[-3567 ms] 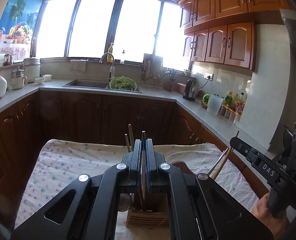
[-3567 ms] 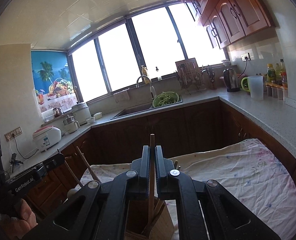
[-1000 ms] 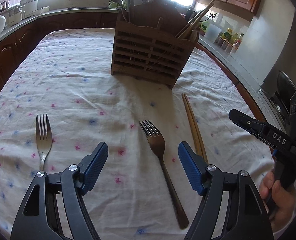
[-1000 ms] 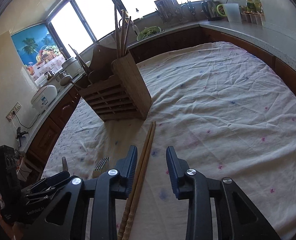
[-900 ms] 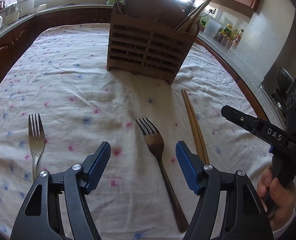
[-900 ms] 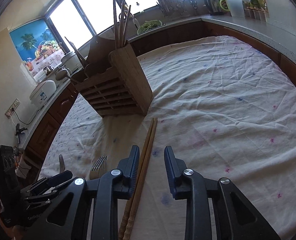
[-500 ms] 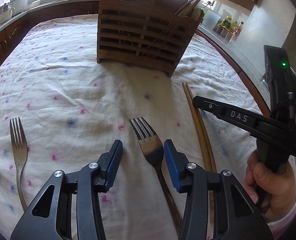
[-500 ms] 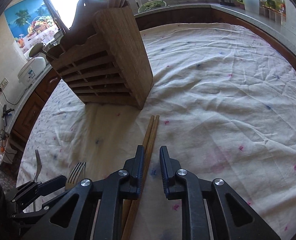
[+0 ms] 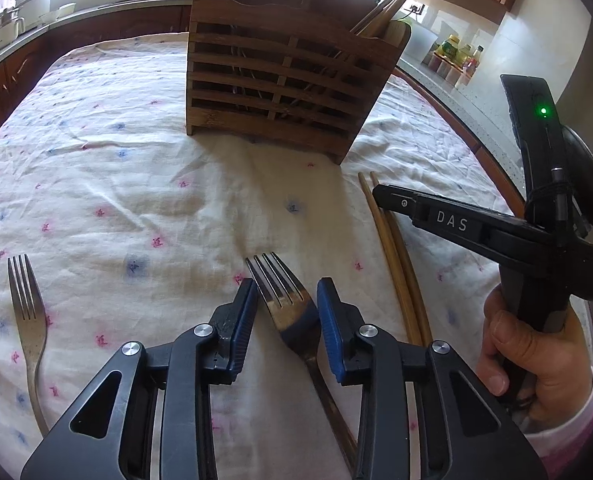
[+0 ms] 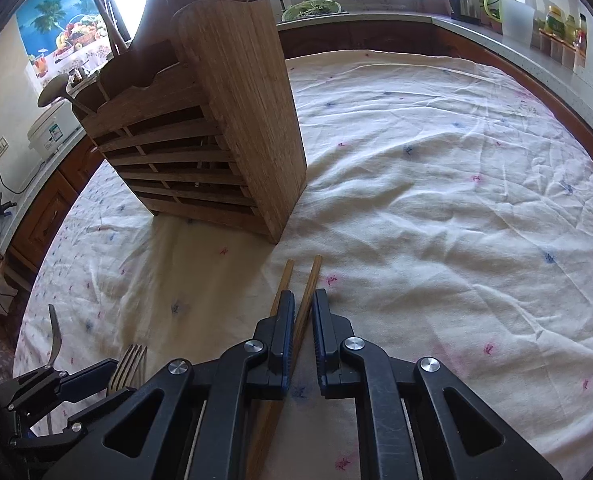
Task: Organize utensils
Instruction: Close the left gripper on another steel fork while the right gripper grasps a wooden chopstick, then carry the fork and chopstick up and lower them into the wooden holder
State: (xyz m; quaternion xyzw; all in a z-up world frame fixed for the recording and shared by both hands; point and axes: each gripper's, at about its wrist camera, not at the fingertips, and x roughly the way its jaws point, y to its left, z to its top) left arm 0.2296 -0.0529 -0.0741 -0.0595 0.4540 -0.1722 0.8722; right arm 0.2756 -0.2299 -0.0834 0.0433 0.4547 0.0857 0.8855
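Left wrist view: my left hand-held gripper (image 9: 284, 312) is closing around the fork (image 9: 292, 316) lying on the cloth-covered surface (image 9: 136, 200); pads not yet touching, so I should centre on its neck

Right wrist view: my right hand-held gripper (image 10: 302, 320) is nearly closed on one of the chopsticks (image 10: 302, 304), the other lying outside the left jaw; the wooden holder (image 10: 224, 132) stands just ahead

Both wrist views look steeply down, close — sharing the wooden caddy (image 9: 292, 68) and tablecloth (image 10: 436, 184).

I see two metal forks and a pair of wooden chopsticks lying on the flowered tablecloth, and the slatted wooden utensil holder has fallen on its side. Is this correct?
Not entirely. The slatted wooden utensil holder stands upright, as the left wrist view shows. The two metal forks and the pair of wooden chopsticks do lie on the flowered tablecloth.
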